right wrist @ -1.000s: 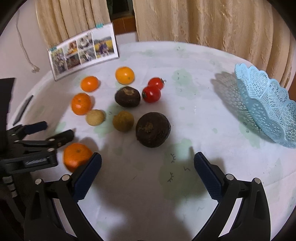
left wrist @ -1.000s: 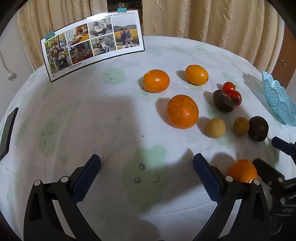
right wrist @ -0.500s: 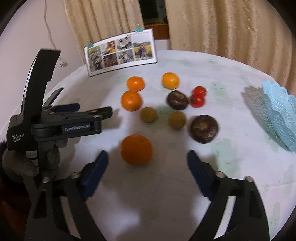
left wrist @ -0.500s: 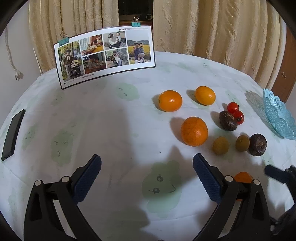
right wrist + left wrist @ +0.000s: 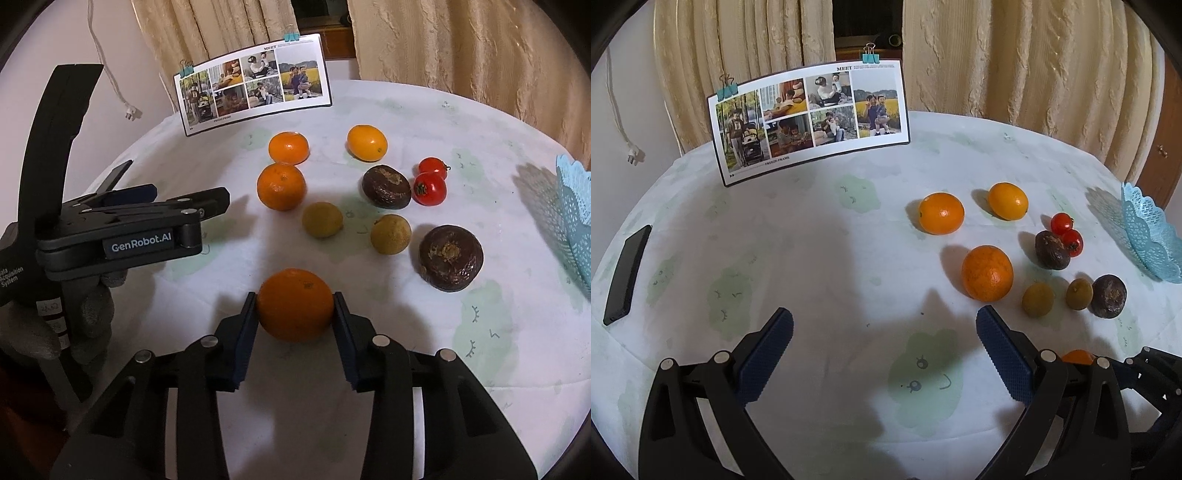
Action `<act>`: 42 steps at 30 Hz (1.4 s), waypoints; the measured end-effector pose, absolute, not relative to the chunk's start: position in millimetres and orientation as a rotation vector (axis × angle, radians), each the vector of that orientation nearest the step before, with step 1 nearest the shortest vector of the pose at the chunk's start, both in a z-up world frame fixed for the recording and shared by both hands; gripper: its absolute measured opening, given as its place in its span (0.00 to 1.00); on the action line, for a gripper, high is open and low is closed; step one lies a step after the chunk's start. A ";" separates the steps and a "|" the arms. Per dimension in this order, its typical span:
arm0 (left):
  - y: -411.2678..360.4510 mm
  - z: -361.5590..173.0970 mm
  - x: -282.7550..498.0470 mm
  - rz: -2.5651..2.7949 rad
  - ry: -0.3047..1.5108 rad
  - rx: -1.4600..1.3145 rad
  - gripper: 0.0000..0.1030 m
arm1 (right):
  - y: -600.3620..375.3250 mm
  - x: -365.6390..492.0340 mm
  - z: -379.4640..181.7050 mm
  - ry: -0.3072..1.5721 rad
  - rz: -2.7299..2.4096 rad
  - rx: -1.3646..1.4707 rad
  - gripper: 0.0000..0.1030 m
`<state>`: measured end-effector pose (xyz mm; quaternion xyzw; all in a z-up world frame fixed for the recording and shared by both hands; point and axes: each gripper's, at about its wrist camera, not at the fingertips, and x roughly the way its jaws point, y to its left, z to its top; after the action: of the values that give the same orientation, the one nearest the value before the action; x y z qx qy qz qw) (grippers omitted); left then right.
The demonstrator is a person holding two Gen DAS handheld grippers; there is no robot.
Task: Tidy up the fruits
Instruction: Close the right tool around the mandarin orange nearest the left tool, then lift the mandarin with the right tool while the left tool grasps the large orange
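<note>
On the left, our left hand-held gripper hangs open and empty over the bench. At centre, our right hand-held gripper, wide open a second ago, is closing onto the nearest orange, its pads now at both sides. Transfer to the blue basket, far right, should follow.

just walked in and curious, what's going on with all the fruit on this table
A person is sorting fruit with a handheld tool in each hand. The right tool is closing its jaws around the nearest orange, which sits between its pads on the table. The left tool hangs open over bare cloth, holding nothing. The other oranges, two tomatoes and the dark and yellowish fruits lie loose, and the blue basket at the right edge looks empty so far.
</note>
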<state>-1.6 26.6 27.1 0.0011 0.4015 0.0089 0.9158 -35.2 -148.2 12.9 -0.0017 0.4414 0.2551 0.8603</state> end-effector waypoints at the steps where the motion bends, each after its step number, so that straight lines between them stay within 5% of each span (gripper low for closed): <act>1: 25.6 28.0 -1.8 0.020 0.824 0.008 0.95 | -148.5 -34.5 13.3 0.927 0.536 0.000 0.40; 28: -20.3 34.4 16.8 -0.074 0.801 0.119 0.94 | -203.2 -28.1 27.1 0.833 0.412 0.162 0.40; 38: -26.5 21.3 30.8 -0.131 0.851 0.084 0.75 | -207.4 -26.1 25.5 0.831 0.407 0.187 0.40; 42: -23.6 17.1 36.0 -0.169 0.880 0.042 0.56 | -208.7 -26.1 24.8 0.829 0.402 0.192 0.40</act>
<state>36.0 -23.6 17.1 0.0203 0.4256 -0.0816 0.9010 -26.1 -208.7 24.8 0.0924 0.3992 0.1937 0.8914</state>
